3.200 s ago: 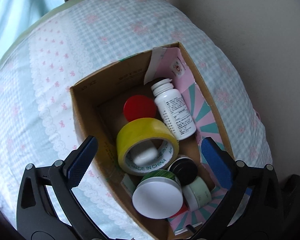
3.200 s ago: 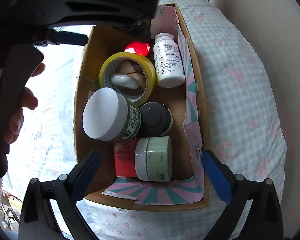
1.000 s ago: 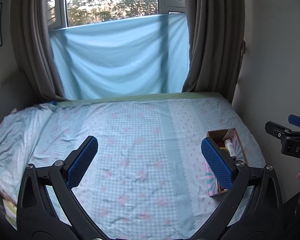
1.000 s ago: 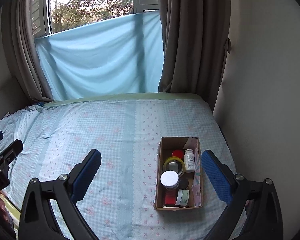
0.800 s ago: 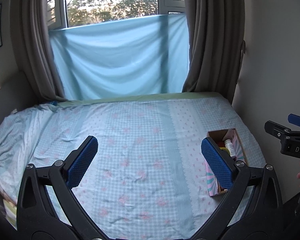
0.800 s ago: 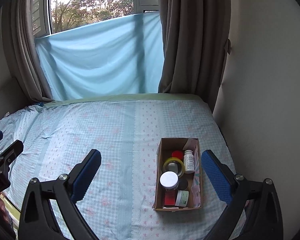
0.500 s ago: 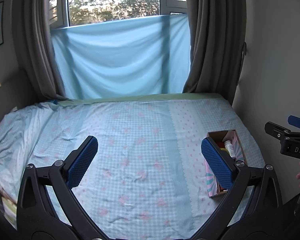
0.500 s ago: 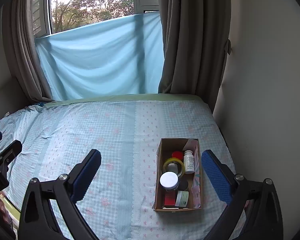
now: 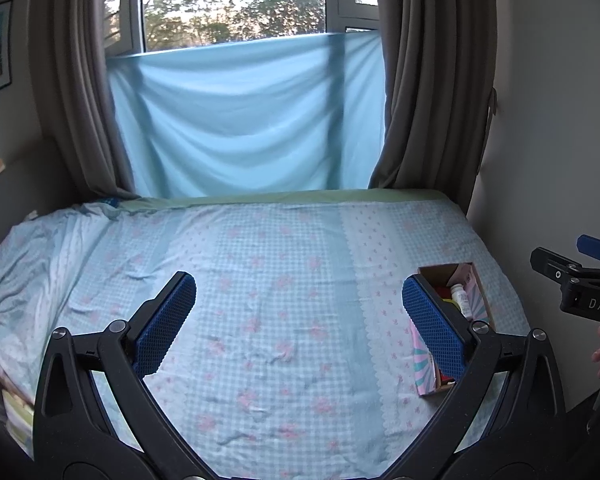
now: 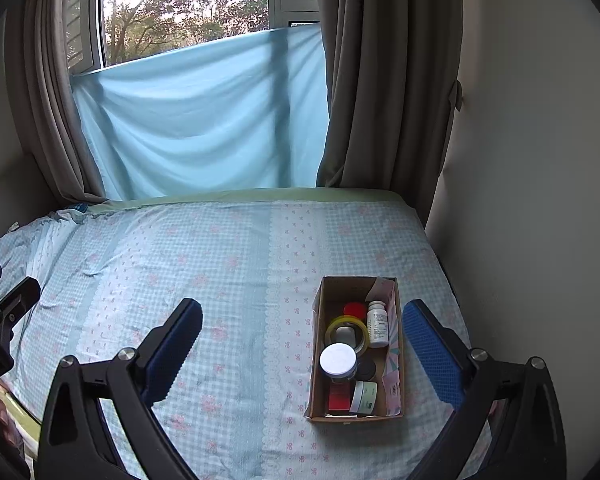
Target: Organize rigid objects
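Evidently each hand-held gripper [image 9: 300,320] [image 10: 302,344] gapes wide, ribbed blue pads [image 10: 432,354] beside the rectangular cardboard box [image 10: 318,344].

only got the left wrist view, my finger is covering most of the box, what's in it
Observer: The right wrist view shows the whole cardboard box. A white-lidded jar stands near the middle.
Operator: anything at the near end
Observer: A pale green jar lies on its side there, beside a red packet.
Operator: and the yellow thing
Observer: It is a yellow tape roll, with a white bottle lying to its right.
Operator: either gripper holding anything
Observer: No. The right hand-held gripper is open and empty, like the left hand-held gripper.
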